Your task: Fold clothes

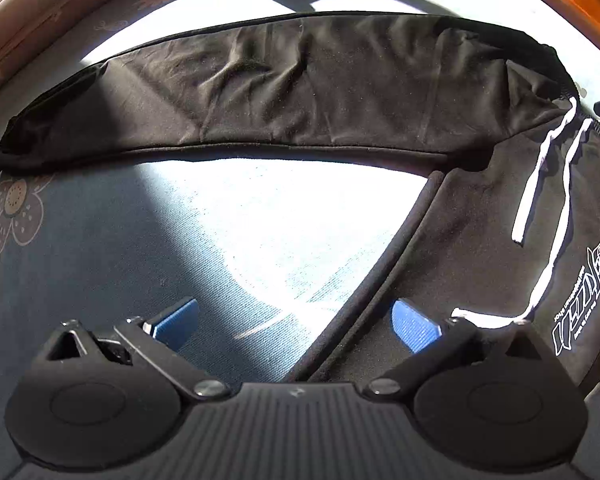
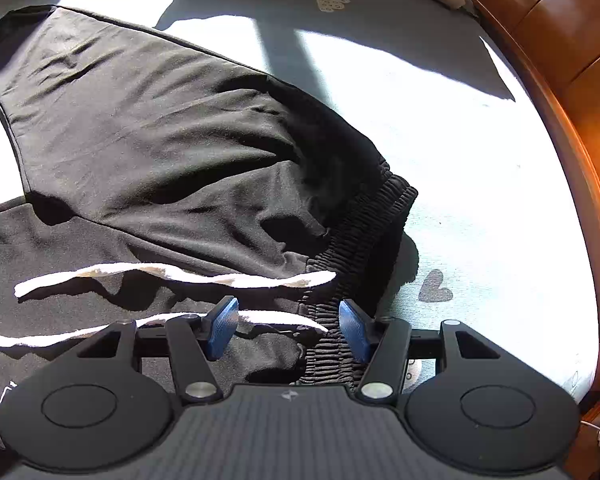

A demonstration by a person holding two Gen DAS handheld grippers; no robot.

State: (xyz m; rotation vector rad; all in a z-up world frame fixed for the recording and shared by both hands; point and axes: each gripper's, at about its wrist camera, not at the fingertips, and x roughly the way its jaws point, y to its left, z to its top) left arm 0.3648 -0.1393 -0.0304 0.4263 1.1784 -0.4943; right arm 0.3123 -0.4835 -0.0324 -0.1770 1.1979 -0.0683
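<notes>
Clearly soft and limp, the black sweatpants sprawl across the bed, best pinched at the elastic waistband, over which the right hand-held gripper gapes empty, while the left hand-held gripper beside the near leg hem is spread open too.

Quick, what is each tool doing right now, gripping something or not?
Left tool: open, holding nothing, above the trousers.
Right tool: open, holding nothing, over the waistband.
</notes>
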